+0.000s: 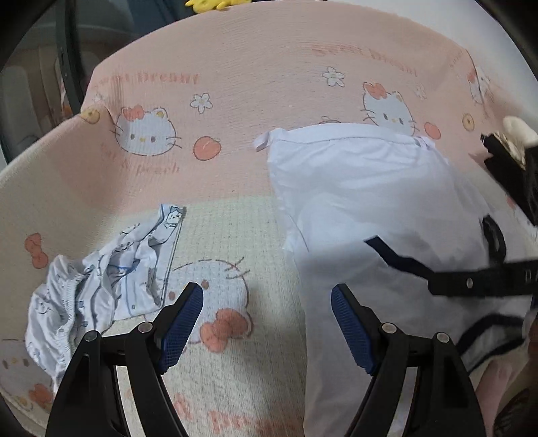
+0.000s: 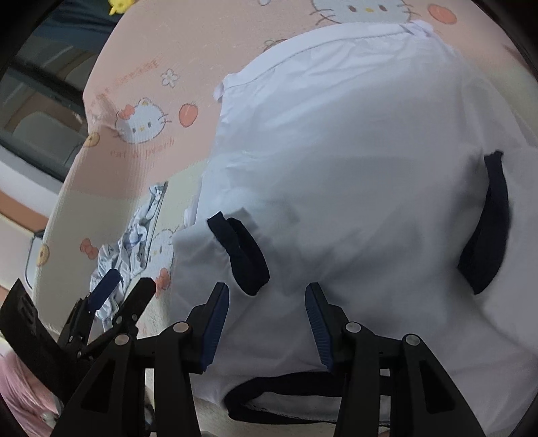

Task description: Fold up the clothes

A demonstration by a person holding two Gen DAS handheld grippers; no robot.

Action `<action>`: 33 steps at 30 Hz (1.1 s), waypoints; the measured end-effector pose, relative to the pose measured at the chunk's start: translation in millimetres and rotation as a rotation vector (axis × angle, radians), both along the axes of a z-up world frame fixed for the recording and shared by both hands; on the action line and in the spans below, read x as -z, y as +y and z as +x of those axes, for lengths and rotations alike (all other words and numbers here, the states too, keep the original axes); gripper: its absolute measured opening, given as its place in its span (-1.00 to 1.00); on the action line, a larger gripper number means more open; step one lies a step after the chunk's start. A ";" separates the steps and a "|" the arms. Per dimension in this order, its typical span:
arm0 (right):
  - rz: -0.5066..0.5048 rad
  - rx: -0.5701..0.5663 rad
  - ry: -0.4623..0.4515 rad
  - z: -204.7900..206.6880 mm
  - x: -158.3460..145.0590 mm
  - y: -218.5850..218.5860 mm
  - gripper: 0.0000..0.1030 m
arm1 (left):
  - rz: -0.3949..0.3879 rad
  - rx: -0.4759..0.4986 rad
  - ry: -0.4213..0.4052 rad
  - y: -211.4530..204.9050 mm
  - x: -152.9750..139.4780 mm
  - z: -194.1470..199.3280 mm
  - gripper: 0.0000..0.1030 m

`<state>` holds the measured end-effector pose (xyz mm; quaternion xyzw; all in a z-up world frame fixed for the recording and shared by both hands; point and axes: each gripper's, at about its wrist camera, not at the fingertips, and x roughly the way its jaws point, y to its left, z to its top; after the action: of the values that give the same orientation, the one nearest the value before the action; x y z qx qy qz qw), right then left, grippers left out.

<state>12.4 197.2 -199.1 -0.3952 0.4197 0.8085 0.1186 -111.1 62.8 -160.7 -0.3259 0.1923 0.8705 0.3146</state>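
Observation:
A white shirt (image 2: pixel 353 161) with navy trim lies flat on the cartoon-cat blanket (image 1: pixel 218 67). Both sleeves are folded inward, their navy cuffs (image 2: pixel 243 257) resting on the body, and the navy collar (image 2: pixel 285 386) lies nearest me. My right gripper (image 2: pixel 267 319) hovers open over the shirt just above the collar, its pads touching no cloth. My left gripper (image 1: pixel 267 319) stands open above the shirt's left edge (image 1: pixel 296 242) and the bare blanket, holding nothing. It also shows in the right wrist view, left gripper (image 2: pixel 126 285), beside the shirt.
A small crumpled pale-blue printed garment (image 1: pixel 111 279) lies on the blanket left of the shirt. A black object with cream plush (image 1: pixel 514 144) sits at the right edge. Something yellow (image 1: pixel 208 5) lies at the far edge. The blanket drops off at the left.

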 end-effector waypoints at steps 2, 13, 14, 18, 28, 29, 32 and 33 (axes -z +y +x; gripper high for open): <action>-0.023 0.007 0.015 -1.1 2.4 0.3 -0.09 | 0.048 0.003 -0.076 -0.6 -2.1 -16.6 0.51; 0.067 -0.030 0.033 -21.4 5.7 -16.2 -0.09 | 0.169 0.052 -0.388 19.8 20.3 -73.1 0.47; 0.094 -0.032 0.034 -22.7 5.2 -18.6 -0.09 | 0.174 0.049 -0.395 20.6 20.7 -74.2 0.34; 0.190 -0.038 0.036 -29.4 3.7 -27.5 -0.26 | 0.120 0.022 -0.369 30.2 27.4 -76.3 -0.37; 0.280 -0.074 0.022 -35.5 5.0 -18.8 -0.84 | 0.037 0.018 -0.310 40.7 38.4 -70.8 -0.46; 0.284 -0.072 0.016 -36.7 5.6 -16.3 -0.84 | 0.032 0.013 -0.303 39.9 38.4 -71.6 -0.46; 0.260 -0.070 0.005 -38.5 7.2 -9.6 -0.85 | 0.039 -0.002 -0.319 34.9 40.7 -76.1 -0.46; 0.249 -0.071 0.004 -38.4 7.0 -8.3 -0.85 | 0.046 -0.006 -0.324 33.5 39.9 -76.4 -0.46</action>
<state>-26.0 189.0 -206.1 -0.3905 0.3022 0.8587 0.1372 -187.6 96.3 -200.6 -0.4554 0.1180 0.8116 0.3463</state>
